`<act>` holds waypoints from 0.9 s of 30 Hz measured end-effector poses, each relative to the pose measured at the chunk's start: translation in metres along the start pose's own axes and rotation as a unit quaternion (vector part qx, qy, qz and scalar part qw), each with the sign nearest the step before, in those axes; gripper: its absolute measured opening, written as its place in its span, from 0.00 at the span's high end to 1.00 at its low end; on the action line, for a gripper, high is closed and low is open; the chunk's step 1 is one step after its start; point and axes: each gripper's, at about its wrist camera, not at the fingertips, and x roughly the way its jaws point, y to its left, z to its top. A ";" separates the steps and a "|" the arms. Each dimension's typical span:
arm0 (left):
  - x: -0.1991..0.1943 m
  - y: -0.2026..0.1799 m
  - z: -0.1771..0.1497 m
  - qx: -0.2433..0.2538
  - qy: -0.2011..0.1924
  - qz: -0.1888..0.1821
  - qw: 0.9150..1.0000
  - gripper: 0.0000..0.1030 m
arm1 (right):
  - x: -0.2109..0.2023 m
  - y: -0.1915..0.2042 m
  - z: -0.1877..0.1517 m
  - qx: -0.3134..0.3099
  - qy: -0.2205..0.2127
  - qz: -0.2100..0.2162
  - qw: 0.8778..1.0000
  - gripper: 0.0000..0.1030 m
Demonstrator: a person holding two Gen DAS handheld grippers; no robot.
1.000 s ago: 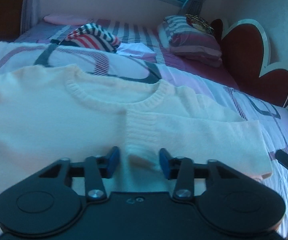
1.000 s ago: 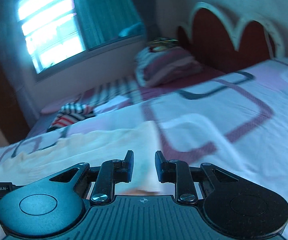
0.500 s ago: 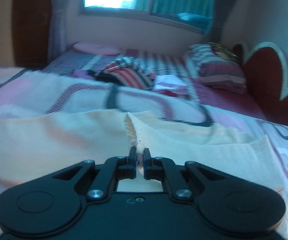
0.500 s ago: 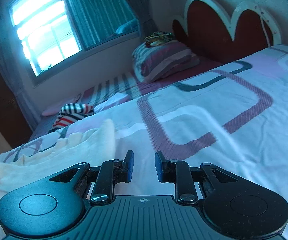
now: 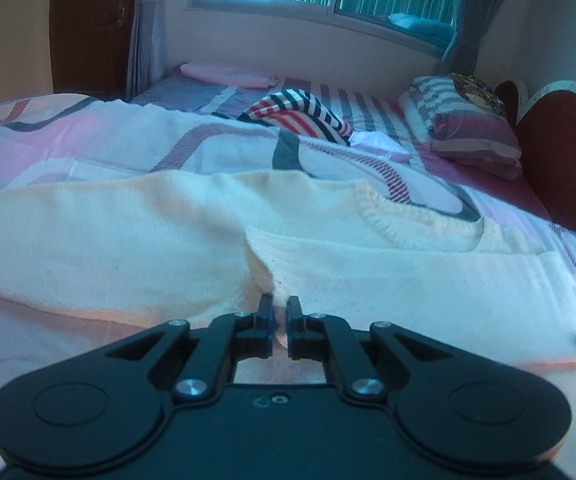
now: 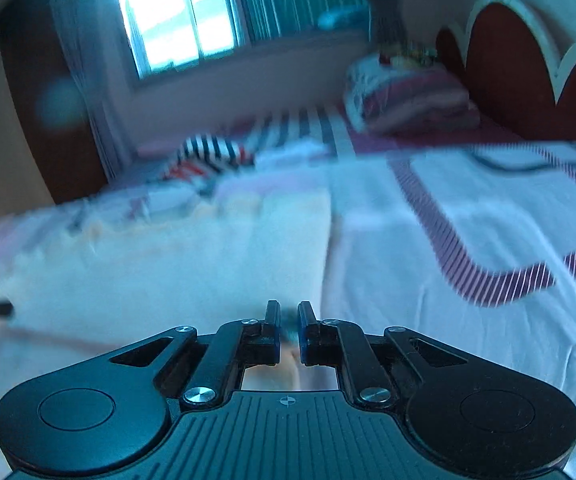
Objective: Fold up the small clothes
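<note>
A cream knitted sweater [image 5: 128, 232] lies spread on the patterned bedspread [image 5: 128, 148], its ribbed neckline [image 5: 420, 220] to the right of centre. My left gripper [image 5: 280, 304] is shut on a pinched ridge of the sweater near its front edge, and the fabric rises in a crease ahead of the fingers. In the blurred right wrist view, my right gripper [image 6: 288, 312] sits at the right side edge of the sweater [image 6: 168, 264]. Its jaws are closing, nearly together, with a bit of fabric between them. The other gripper's tip shows at the frame edge in each view.
A striped red, white and black garment [image 5: 296, 114] lies behind the sweater. A folded pink cloth [image 5: 228, 74] is at the far end, a striped pillow [image 5: 464, 120] by the heart-shaped headboard [image 5: 560, 148]. Bare bedspread [image 6: 468, 220] stretches right of the sweater.
My left gripper went from open over the sweater to shut on a pinch of it and shifted sideways. My right gripper swung left to the sweater's side edge and its jaws narrowed.
</note>
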 end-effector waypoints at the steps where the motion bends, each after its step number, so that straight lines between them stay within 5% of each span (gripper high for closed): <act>1: 0.002 0.000 -0.001 0.004 0.001 0.001 1.000 0.95 | 0.002 -0.001 -0.002 0.001 -0.001 0.001 1.000 0.92; 6: 0.006 -0.002 -0.006 0.023 -0.004 0.009 1.000 0.93 | 0.005 -0.001 -0.004 -0.012 -0.001 -0.007 1.000 0.92; 8: 0.006 -0.004 -0.006 0.035 -0.005 0.016 0.999 0.85 | 0.005 0.000 -0.006 -0.019 -0.001 -0.011 1.000 0.91; 9: 0.005 -0.006 -0.006 0.047 -0.005 0.024 0.999 0.79 | 0.004 -0.001 -0.006 -0.018 0.000 -0.011 1.000 0.91; 11: -0.001 -0.014 -0.004 0.077 -0.022 0.080 0.994 0.36 | 0.000 -0.003 -0.002 -0.013 -0.003 -0.008 1.000 0.91; 12: -0.009 -0.018 -0.004 0.095 -0.051 0.105 0.989 0.35 | -0.004 -0.003 -0.001 -0.013 -0.012 -0.004 1.000 0.91; 14: -0.018 -0.028 -0.001 0.121 -0.074 0.087 0.986 0.38 | -0.008 0.002 0.004 -0.022 -0.029 -0.001 0.999 0.91; 16: -0.016 -0.042 0.004 0.132 -0.071 0.060 0.987 0.49 | -0.002 0.008 0.012 -0.027 -0.032 0.005 0.999 0.91; 21: 0.014 -0.071 0.004 0.149 -0.041 0.043 0.987 0.48 | 0.029 0.049 0.021 -0.069 -0.029 0.046 0.996 0.91; 27: 0.028 -0.051 0.001 0.123 -0.018 0.040 0.991 0.45 | 0.065 0.059 0.027 -0.105 -0.017 0.053 0.993 0.91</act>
